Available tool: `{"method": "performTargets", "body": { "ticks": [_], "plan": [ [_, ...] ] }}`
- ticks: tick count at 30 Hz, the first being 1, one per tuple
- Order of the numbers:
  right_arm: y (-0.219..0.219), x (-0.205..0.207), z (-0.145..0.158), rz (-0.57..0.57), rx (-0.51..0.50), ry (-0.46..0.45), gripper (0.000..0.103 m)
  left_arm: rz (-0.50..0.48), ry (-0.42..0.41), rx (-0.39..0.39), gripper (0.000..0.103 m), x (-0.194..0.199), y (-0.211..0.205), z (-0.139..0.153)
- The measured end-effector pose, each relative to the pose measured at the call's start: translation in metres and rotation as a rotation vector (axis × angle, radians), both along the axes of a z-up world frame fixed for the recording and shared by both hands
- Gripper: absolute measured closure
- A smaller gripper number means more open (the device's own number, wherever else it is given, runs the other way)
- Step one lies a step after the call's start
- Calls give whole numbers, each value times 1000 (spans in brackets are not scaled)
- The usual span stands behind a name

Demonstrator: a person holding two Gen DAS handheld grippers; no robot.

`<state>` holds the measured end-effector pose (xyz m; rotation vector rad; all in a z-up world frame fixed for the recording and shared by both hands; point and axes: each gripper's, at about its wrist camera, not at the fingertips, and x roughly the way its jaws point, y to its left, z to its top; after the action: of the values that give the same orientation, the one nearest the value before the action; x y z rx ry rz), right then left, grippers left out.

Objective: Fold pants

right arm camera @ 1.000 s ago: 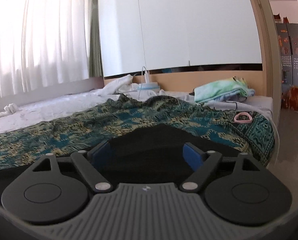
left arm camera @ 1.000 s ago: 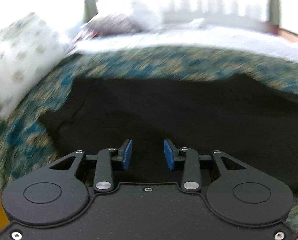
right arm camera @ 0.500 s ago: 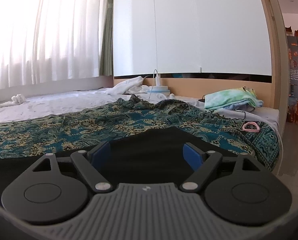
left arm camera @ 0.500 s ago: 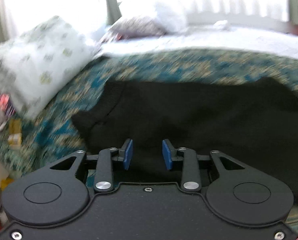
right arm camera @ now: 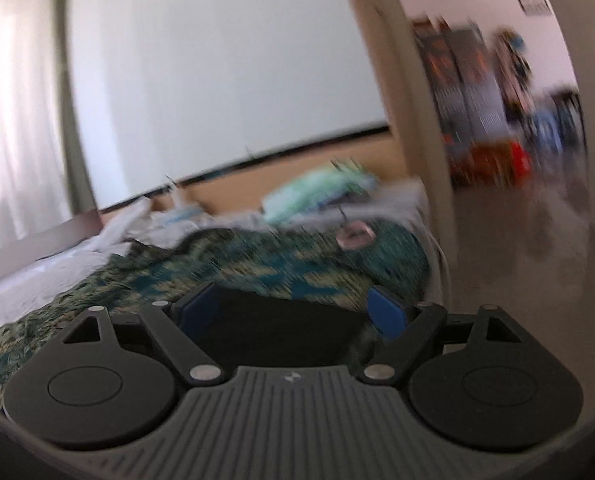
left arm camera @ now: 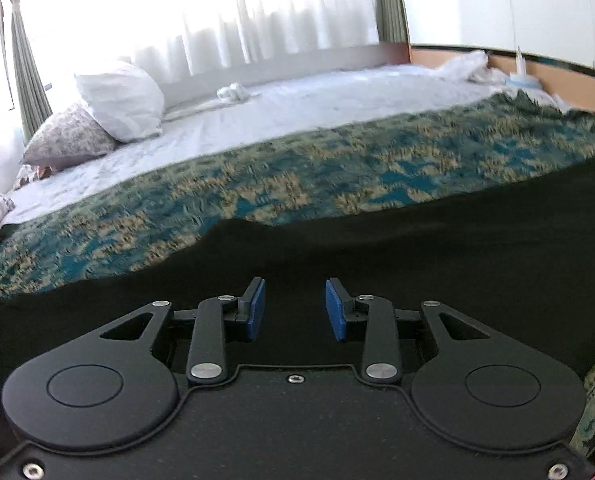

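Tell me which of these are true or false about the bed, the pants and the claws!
1. The black pants lie on a blue-green patterned bedspread. True.
2. The left claw is squeezing a pillow. False: nothing is between its blue pads, and the pants lie below it.
3. A white pillow sits near the curtained window. True.
4. The right claw is shut tight. False: its jaws stand wide apart, with nothing pinched.
5. A pink ring-shaped thing lies on the bedspread near the bed's corner. True.
6. The pants are red. False: they are black.
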<state>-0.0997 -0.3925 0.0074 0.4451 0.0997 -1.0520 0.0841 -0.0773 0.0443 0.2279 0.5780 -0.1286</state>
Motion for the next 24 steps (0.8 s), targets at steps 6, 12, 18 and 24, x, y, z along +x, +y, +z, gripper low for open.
{"method": "performTargets", "body": {
  "ticks": [6, 12, 18, 24],
  "plan": [
    [-17, 0, -13, 171, 147, -50, 12, 114, 89, 28, 70, 7, 24, -28],
    [-17, 8, -16, 192, 190, -85, 14, 206, 84, 18, 69, -1, 59, -32],
    [-5, 9, -10, 253, 146, -61, 16, 283, 78, -8, 65, -12, 92, -28],
    [-42, 14, -12, 425, 265, -78, 15, 347, 86, -4, 64, -15, 118, -28]
  ]
}}
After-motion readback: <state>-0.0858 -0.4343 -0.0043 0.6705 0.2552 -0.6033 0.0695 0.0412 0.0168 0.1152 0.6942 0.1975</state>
